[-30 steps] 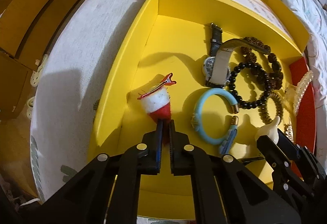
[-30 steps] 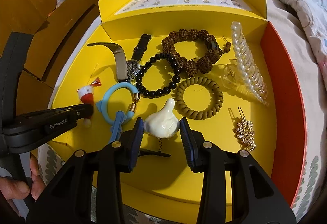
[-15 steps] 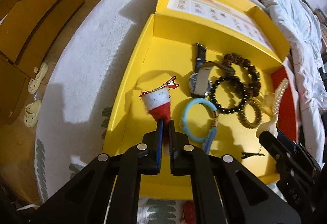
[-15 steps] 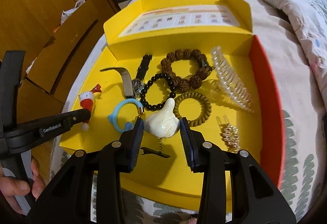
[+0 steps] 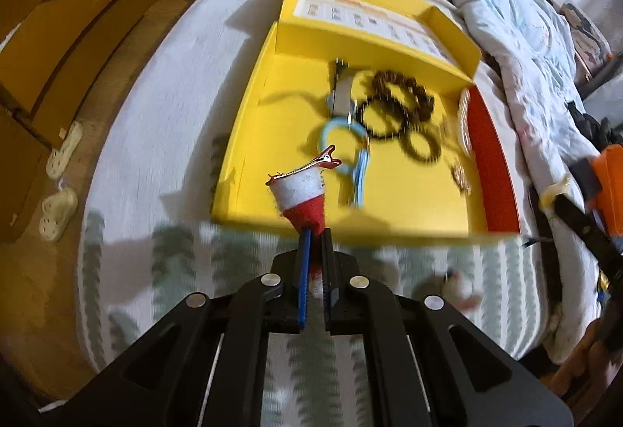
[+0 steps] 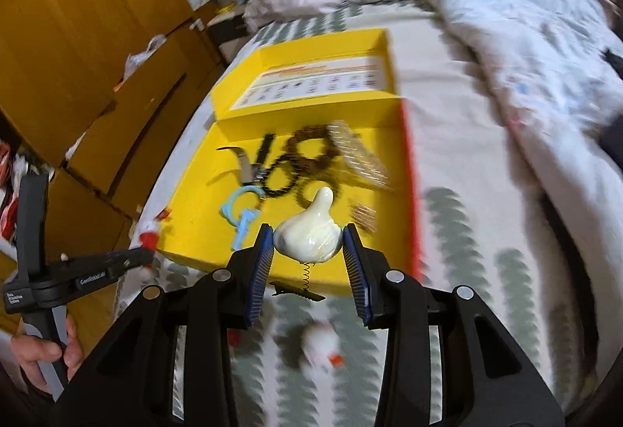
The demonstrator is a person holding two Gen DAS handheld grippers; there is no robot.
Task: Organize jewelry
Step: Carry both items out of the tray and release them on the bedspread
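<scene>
We are clamping a red-and-white felt Santa-hat hair clip (image 5: 301,193) in our left gripper (image 5: 315,232). Our right gripper (image 6: 307,244) is gripping a glossy cream goose-shaped clip (image 6: 309,236). Only the right view is showing its spring and the hand (image 6: 43,353) beside us.

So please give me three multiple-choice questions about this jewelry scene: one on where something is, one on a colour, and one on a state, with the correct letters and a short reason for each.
1. Where does the light blue bracelet lie?
A. in the yellow box
B. on the striped bedsheet
C. between the left gripper's fingers

2. What colours has the hat-shaped hair clip in the left gripper?
A. black and gold
B. red and white
C. blue and green

3. In what state is the right gripper?
A. wide open and empty
B. fully shut with nothing inside
C. shut on the cream duck hair clip

Answers:
1 A: the bracelet rests on the box floor beside the watch.
2 B: a white band sits above a red tip.
3 C: both blue pads press the duck's sides, its spring and black clip hanging below.
</scene>
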